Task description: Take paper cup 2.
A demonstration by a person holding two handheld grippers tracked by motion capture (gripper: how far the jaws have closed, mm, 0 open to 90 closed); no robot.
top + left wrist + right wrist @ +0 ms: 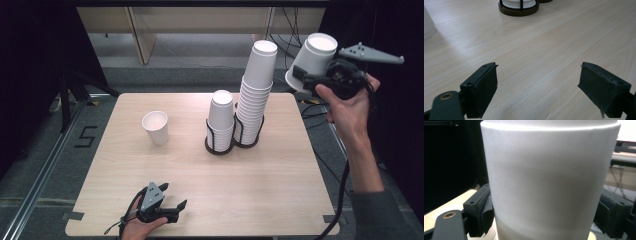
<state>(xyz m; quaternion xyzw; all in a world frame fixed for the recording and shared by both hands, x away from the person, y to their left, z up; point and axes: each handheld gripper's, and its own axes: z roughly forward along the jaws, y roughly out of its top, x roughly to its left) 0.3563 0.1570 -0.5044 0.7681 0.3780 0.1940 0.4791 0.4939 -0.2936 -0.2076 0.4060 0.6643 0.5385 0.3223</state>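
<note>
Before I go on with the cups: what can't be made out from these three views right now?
- Cup count in the tall stack of white paper cups: high view, rims too fine.
- The black wire holder: left gripper view, cut by the top edge.
- Scene beyond the white paper cup in the right hand-held gripper: right gripper view, the cup blocks it.
- Lone upright white paper cup: its base is hidden by its own wall.

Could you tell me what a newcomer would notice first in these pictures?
Probably the white paper cup clamped upside down in the right gripper, in the air beyond the table's far right corner. Next, the tall leaning stack of white paper cups beside a shorter stack, both in dark wire holders at the pale wooden table's middle. A single upright cup stands left of them.
</note>
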